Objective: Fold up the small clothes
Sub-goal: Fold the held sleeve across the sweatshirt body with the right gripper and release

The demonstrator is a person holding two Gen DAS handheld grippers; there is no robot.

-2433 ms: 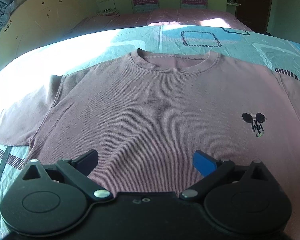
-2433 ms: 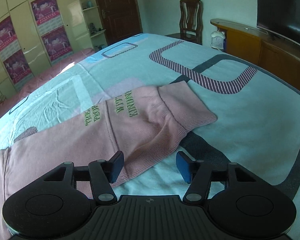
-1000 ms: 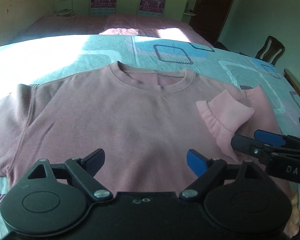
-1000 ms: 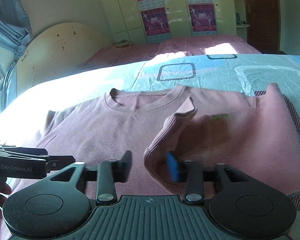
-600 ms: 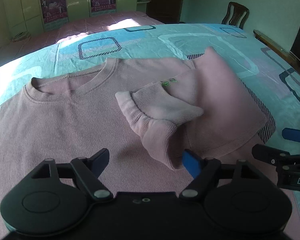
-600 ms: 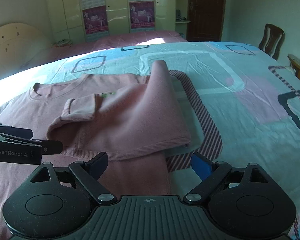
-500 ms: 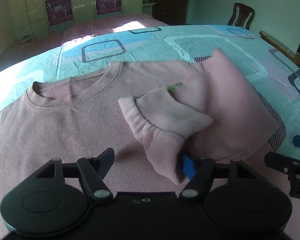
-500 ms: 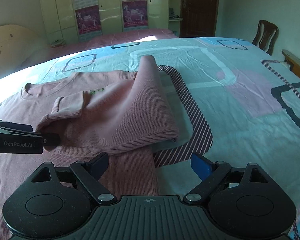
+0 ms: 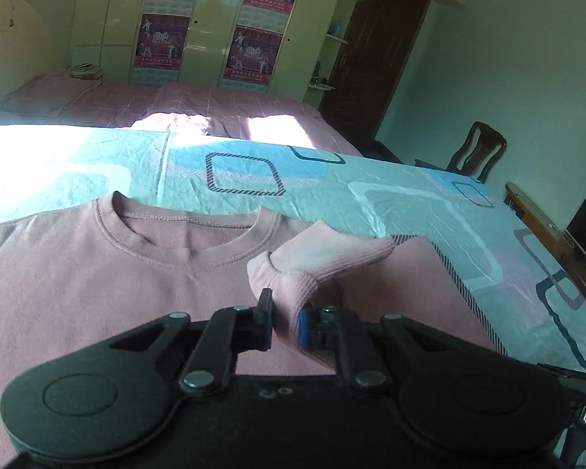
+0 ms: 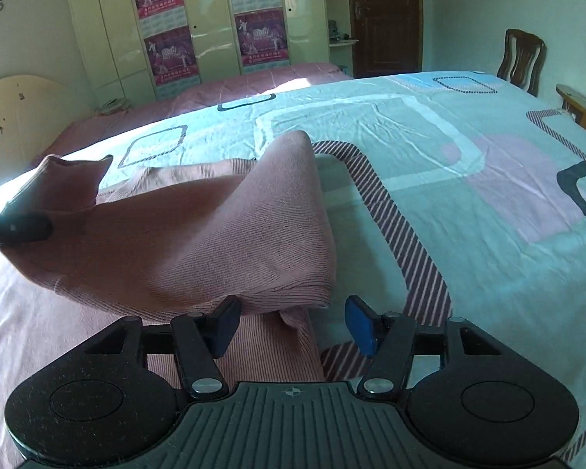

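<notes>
Left wrist view: left claw [image 9: 284, 322], lower centre, is closing and pinches the sleeve cuff [image 9: 293, 277] of the pink sweatshirt [image 9: 97, 273], spread on the bed [image 9: 371, 195]. Right wrist view: right claw [image 10: 293, 326] is closing, pads not yet pressing the folded side edge [image 10: 293, 314] between them. Best seat that grip first, then carry both ends level.

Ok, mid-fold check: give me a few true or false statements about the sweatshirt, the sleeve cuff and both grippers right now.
1. The left gripper is clamped on the sleeve cuff. True.
2. The sweatshirt lies on a bare wooden floor. False: it lies on a patterned bedsheet.
3. The right gripper is fully shut. False: its jaws are closing, with the folded hem between them.
4. A wooden chair stands beyond the bed. True.
</notes>
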